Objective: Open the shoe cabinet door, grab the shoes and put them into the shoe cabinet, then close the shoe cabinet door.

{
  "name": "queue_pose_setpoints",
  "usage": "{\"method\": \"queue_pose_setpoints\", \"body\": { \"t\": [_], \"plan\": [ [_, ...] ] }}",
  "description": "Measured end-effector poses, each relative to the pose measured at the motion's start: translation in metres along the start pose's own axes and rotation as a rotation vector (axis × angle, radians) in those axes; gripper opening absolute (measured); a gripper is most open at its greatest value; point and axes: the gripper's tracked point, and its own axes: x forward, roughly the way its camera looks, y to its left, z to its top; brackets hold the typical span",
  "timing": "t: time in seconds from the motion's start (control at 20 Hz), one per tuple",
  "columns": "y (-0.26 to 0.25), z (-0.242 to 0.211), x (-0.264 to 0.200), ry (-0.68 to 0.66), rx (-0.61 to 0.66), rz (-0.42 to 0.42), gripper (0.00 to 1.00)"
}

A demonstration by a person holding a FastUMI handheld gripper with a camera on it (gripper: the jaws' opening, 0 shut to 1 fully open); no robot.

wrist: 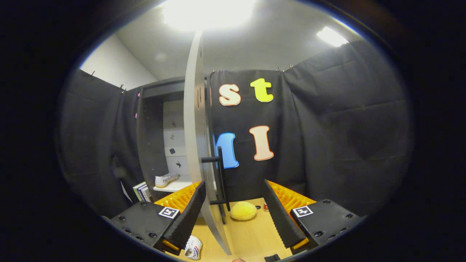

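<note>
The shoe cabinet (pixel 160 138) stands ahead on the left with its grey door (pixel 194 138) swung wide open, edge-on to me. The door's dark bar handle (pixel 220 178) sits just ahead, between my fingers. One white shoe (pixel 166 179) rests on a shelf (pixel 174 186) inside the cabinet. A second white shoe (pixel 193 248) lies on the wooden floor just under my left finger (pixel 187 214). My gripper (pixel 233 211) is open, and the door's lower edge passes between its fingers with nothing pressed.
A yellow round plush thing (pixel 243 210) lies on the wooden floor (pixel 255 233) beyond the fingers. Some books (pixel 141 191) lean beside the cabinet's left side. Black cloth walls close in the booth on all sides.
</note>
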Motion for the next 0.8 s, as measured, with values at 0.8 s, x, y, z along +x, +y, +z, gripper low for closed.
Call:
{"method": "queue_pose_setpoints", "body": {
  "t": [0.8],
  "plan": [
    [0.173, -0.098, 0.006, 0.162, -0.063, 0.367, 0.98]
  ]
}}
